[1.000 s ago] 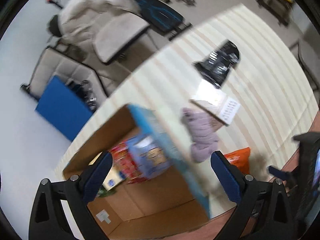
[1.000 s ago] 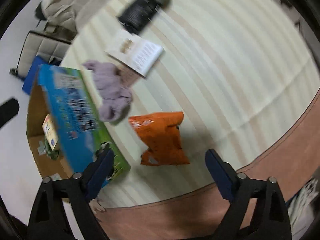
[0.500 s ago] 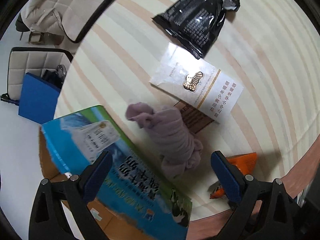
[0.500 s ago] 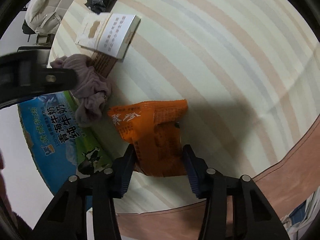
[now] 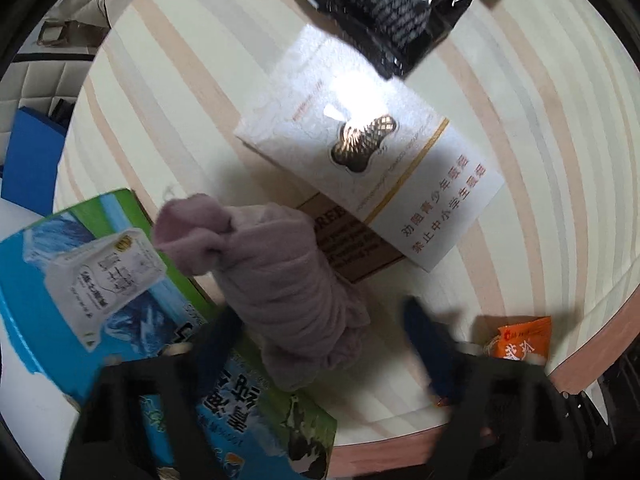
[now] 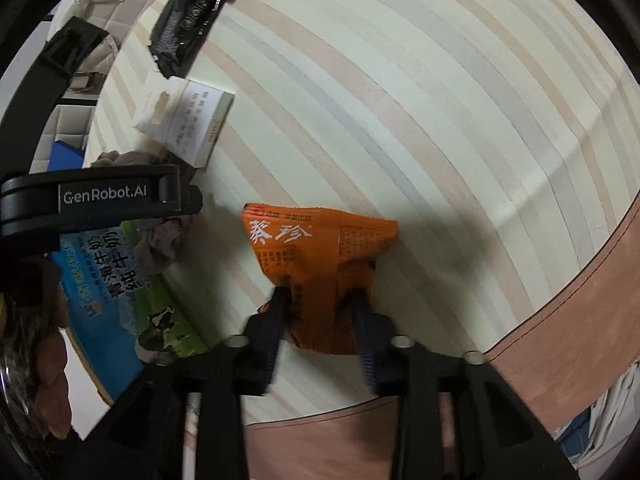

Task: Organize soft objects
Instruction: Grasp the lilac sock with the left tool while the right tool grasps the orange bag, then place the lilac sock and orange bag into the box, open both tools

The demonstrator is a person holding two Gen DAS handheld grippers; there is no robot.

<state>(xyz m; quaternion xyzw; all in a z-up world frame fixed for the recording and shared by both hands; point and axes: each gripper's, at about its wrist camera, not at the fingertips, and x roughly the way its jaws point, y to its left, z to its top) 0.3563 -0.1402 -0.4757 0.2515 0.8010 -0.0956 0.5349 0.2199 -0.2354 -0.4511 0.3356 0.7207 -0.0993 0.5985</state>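
Round desk [image 6: 420,92] under a striped cream, peach and grey cloth, wooden rim at 5 o'clock; padded chair [image 5: 36,80] at 10 o'clock. One crinkled orange snack packet [image 6: 320,248], pinched by right gripper [image 6: 320,300]. One knotted mauve knit cloth [image 5: 288,280] between spread fingers of left gripper [image 5: 320,344], against printed milk carton [image 5: 100,280]. One glossy white box [image 5: 372,168], one black foil pouch [image 5: 396,4].

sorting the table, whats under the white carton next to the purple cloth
A brown box lies under the white carton, its printed end poking out beside the purple cloth. The rest of the box and its full label are covered.
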